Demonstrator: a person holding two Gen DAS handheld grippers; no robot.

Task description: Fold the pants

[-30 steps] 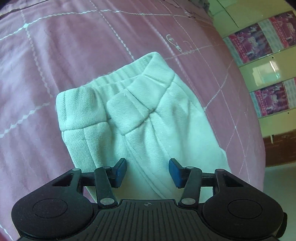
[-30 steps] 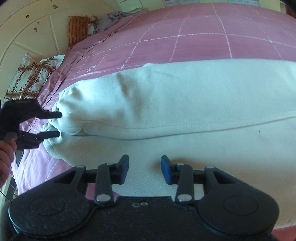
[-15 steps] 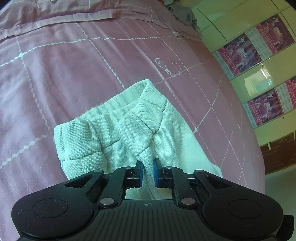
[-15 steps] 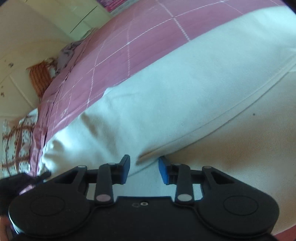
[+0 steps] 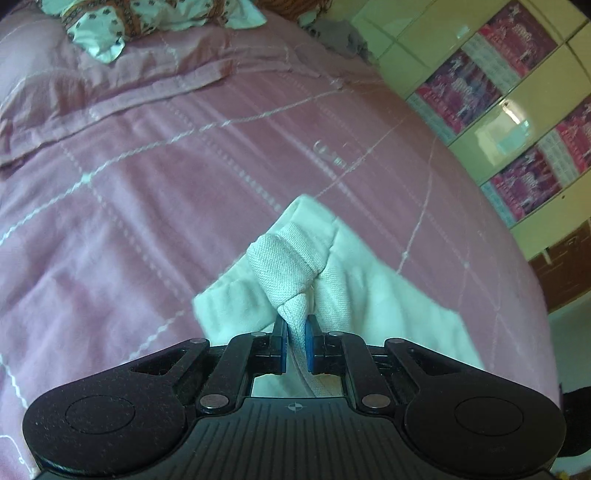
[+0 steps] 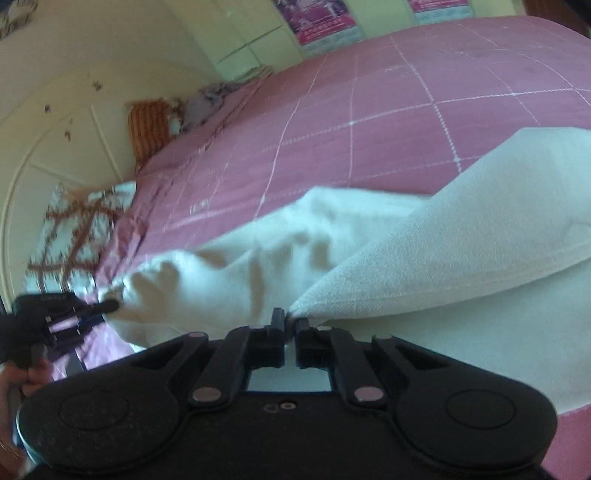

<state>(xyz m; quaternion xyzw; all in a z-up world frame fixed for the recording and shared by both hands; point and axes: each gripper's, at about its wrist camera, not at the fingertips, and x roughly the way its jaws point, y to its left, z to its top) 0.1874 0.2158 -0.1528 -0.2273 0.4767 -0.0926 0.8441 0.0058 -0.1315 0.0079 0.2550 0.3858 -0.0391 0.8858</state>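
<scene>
In the left wrist view, your left claw [image 5: 295,341] is pinched narrow on a bunched fold of the white pants [image 5: 354,295], at what looks like a ribbed cuff [image 5: 284,264]. The cloth rises in a small peak from between the blue pads [image 5: 281,341] and the rest of the garment trails down onto the pink quilted bed [image 5: 147,184]. A patterned pillow [image 5: 110,22] lies at the far end of the bed, well apart from the pants, and postered cupboard doors [image 5: 517,96] stand beyond the bed's right side.

In the right wrist view, your right claw [image 6: 290,328] is closed tight on an edge of the pants [image 6: 424,266], with a taut wedge of fabric running up and to the right from the tips. The middle of the garment sags in loose wrinkles toward the left claw [image 6: 107,306], which grips the far end low at the left of this view. The pants are partly lifted between the two claws, with the lower part resting on the bed [image 6: 369,110]. This view is blurred, so I cannot tell which seam you hold.

You appear to be in the lifting stage of a fold, both ends gripped. The next move calls for carrying the two held points together in one direction, keeping the span taut so the sag flattens, then laying the raised half squarely over the half on the bed before you let go.
</scene>
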